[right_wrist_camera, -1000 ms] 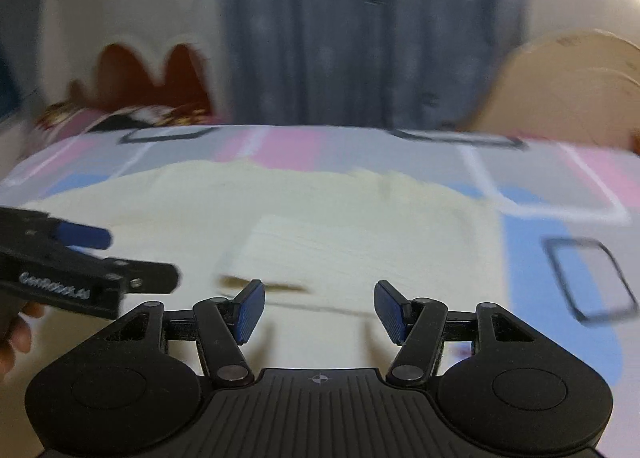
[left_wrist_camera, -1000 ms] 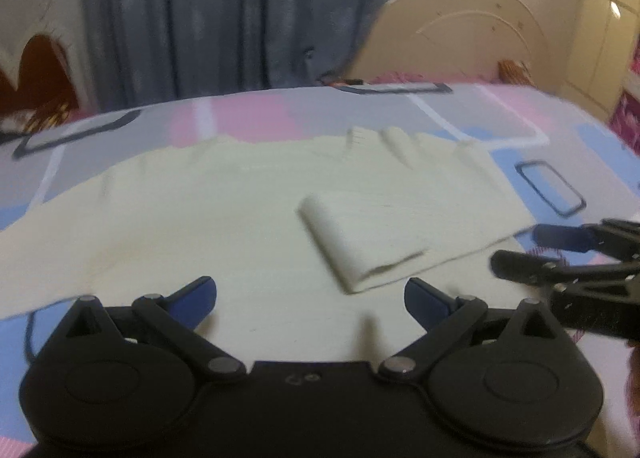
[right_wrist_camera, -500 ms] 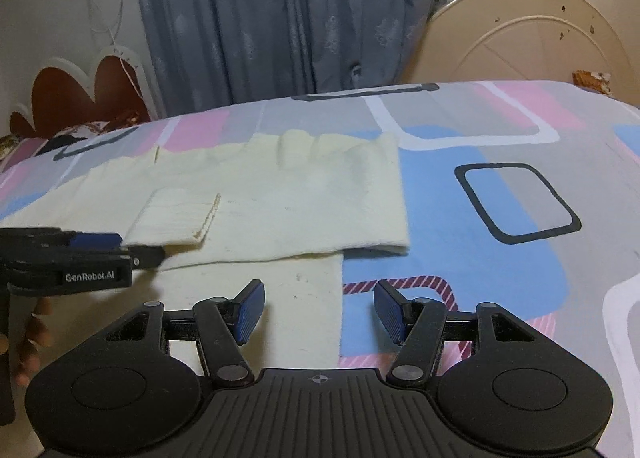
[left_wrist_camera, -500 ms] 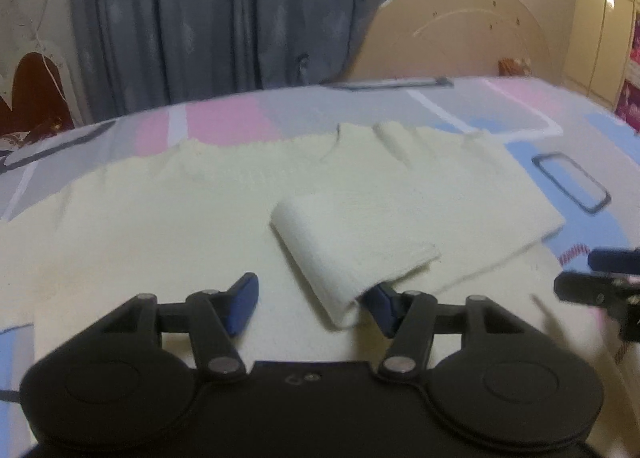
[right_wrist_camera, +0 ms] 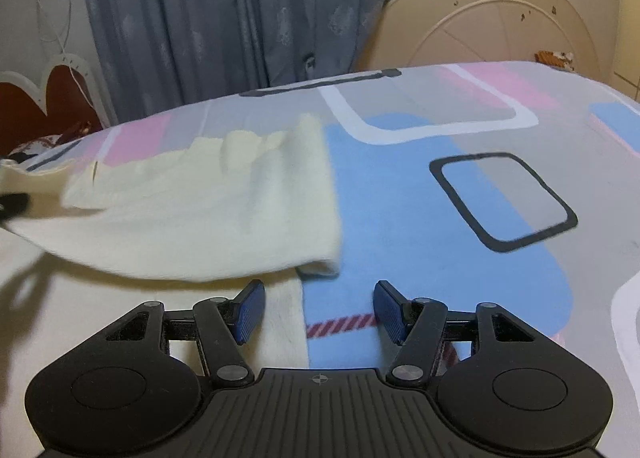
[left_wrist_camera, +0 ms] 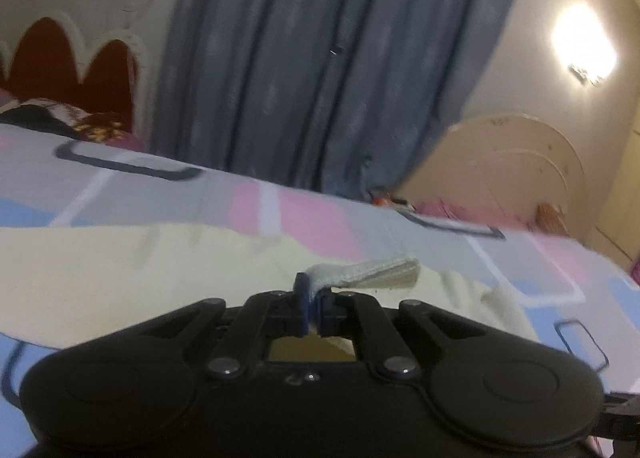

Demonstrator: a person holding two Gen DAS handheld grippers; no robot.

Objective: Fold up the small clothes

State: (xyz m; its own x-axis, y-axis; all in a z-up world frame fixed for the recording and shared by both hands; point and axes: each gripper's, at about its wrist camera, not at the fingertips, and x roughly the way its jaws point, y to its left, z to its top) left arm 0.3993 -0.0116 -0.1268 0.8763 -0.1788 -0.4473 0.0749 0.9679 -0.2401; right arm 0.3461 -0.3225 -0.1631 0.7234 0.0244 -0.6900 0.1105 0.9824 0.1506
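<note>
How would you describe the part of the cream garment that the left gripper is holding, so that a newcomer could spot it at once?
Start at the bed with the pink, blue and grey patterned sheet, where a cream knitted garment lies spread. At its near edge, the left gripper is shut on the ribbed cuff of a sleeve. Unlike the flat cloth around it, this strip is lifted off the bed.

left gripper (left_wrist_camera: 311, 312): matte black plastic body, two round domed housings side by side, angled link arms with silver screw heads at the pivots
left fingers (left_wrist_camera: 301, 298): dark blue pads on black carriers
right gripper (right_wrist_camera: 319, 310): same black build, ribbed centre plate bearing a small crosshair mark, silver screws at the link pivots
right fingers (right_wrist_camera: 251, 310): blue pads with a fine ridged texture, mounted on black carriers
</note>
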